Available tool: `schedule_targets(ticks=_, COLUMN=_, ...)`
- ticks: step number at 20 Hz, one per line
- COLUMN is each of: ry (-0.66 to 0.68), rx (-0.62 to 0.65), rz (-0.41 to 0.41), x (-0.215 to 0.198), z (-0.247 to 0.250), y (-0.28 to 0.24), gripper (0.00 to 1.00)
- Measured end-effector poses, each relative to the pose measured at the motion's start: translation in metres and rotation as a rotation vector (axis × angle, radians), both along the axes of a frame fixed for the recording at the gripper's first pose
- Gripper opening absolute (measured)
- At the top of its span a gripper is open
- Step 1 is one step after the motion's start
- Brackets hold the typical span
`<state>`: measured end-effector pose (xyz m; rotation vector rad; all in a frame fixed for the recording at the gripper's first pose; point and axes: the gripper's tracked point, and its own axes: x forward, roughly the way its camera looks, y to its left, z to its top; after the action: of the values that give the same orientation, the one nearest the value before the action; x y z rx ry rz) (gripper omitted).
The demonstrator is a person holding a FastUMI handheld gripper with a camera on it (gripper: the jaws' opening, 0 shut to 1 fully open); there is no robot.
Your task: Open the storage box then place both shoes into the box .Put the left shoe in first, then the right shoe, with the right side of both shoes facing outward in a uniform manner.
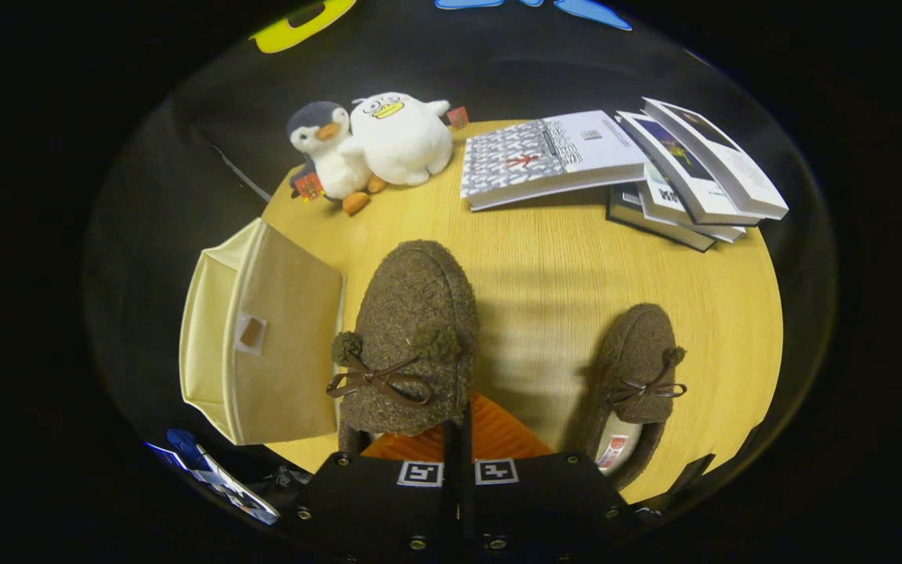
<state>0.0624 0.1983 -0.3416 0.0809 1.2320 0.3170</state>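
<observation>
My gripper (459,419) is shut on the rear rim of a brown fuzzy shoe (412,329) with a leather bow. The shoe hangs close under the camera, toe pointing away, above the round wooden table (553,266). The orange fingers (498,439) press together behind the shoe's opening. A second matching shoe (635,376) lies on the table to the right, with a white label showing inside its heel. The beige fabric storage box (263,345) stands at the table's left edge, right beside the held shoe. Its panel with a small label window faces me; I cannot tell whether it is open.
Two plush toys, a grey penguin (330,153) and a white duck (404,137), sit at the far left of the table. A stack of books (623,168) is spread across the far right. Bare wood lies between the shoes and the books.
</observation>
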Motion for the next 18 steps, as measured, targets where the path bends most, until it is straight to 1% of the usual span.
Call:
schedule_targets(ticks=2, ry=-0.037, rx=0.014, rz=0.022, x=0.005, z=0.031, y=0.009, gripper=0.01)
schedule_targets(ticks=5, ry=-0.073, rx=0.058, rz=0.061, x=0.010, z=0.074, y=0.040, gripper=0.01)
schedule_targets(ticks=9, ry=-0.092, rx=0.107, rz=0.144, x=0.013, z=0.109, y=0.093, gripper=0.01)
schedule_targets(ticks=14, ry=-0.115, rx=0.122, rz=0.270, x=0.017, z=0.125, y=0.169, gripper=0.01)
schedule_targets(ticks=18, ry=-0.094, rx=0.083, rz=0.381, x=0.011, z=0.102, y=0.216, gripper=0.01)
